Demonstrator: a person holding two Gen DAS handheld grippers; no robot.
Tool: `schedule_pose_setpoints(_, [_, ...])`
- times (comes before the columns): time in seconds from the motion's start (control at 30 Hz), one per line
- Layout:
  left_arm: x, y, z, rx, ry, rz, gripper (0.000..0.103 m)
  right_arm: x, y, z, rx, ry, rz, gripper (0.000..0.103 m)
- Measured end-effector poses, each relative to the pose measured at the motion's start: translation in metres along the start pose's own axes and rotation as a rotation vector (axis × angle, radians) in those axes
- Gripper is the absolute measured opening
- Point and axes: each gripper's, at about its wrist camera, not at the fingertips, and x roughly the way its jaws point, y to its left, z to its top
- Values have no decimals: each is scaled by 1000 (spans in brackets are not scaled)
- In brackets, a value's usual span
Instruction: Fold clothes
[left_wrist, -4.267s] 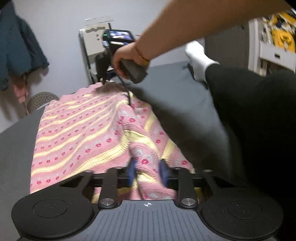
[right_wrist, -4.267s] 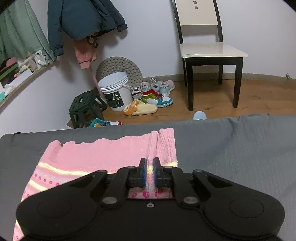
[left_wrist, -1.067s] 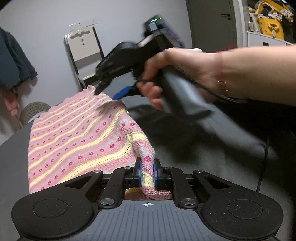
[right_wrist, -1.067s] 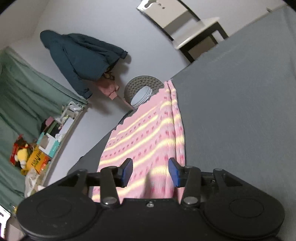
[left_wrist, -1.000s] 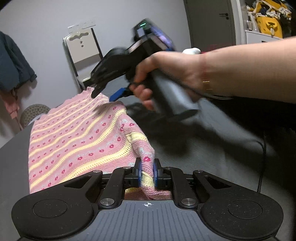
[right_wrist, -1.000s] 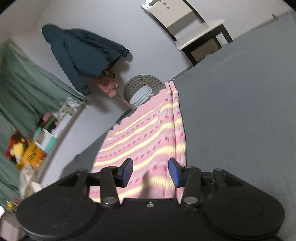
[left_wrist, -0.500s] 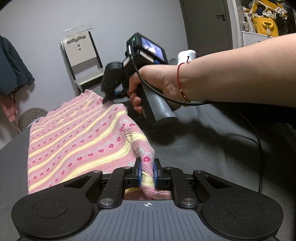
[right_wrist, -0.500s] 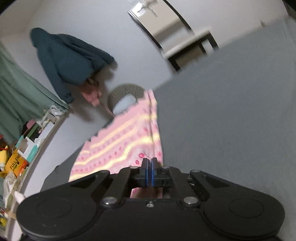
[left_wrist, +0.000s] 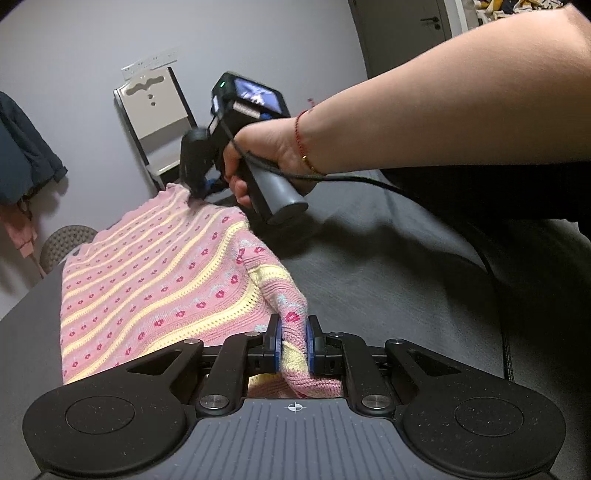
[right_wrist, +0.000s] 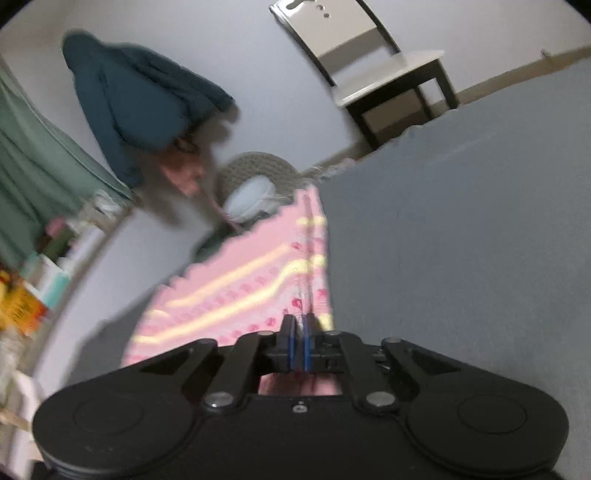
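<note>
Bed (left_wrist: 388, 280): a grey sheet is spread over it; the garment is carried on it, and a chair (left_wrist: 157, 110) is seen past its far edge.
Knit garment (left_wrist: 155, 280): pink, with yellow stripes and small red flowers – it is laid flat on the bed, on the side toward the hanging dark coat (right_wrist: 140, 103). Its near corner is lifted off the sheet into a raised fold.
Forearm (left_wrist: 443, 99): bare, reached in over the bed toward the garment's far edge; a red cord is worn at the wrist.
Right hand (left_wrist: 269, 147): wrapped round the grey handle of the right tool, from which a black cable is trailed across the bed.
Left claw (left_wrist: 293, 341): closed on the garment's lifted near corner – pink knit is pinched between the blue pads (left_wrist: 276, 341).
Right claw (right_wrist: 298, 347): seen blurred in the right wrist view, at the garment's far edge nearest the chair; the blue pads are drawn narrow, almost together, over a ridge of the pink knit, but whether cloth is actually gripped cannot be told.
</note>
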Motion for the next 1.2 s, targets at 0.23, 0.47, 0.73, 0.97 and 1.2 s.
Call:
schedule_pose_setpoints(0.23, [1, -7, -2, 26, -7, 21, 18, -11, -1, 3, 67, 0, 11, 19])
schedule_pose_setpoints(0.47, [-6, -31, -9, 76, -8, 32, 76, -70, 15, 12, -21, -14, 20, 47])
schedule_pose_setpoints(0.73, [-46, -45, -25, 122, -28, -15, 80, -167, -7, -26, 64, -43, 71, 63])
schedule_pose_setpoints(0.97, [-91, -44, -45, 178, -62, 56, 80, -194, -15, -39, 143, -3, 24, 76])
schedule_pose_setpoints(1.2, [-79, -44, -41, 355, -59, 115, 79, -179, -26, -50, 168, 82, 3, 76])
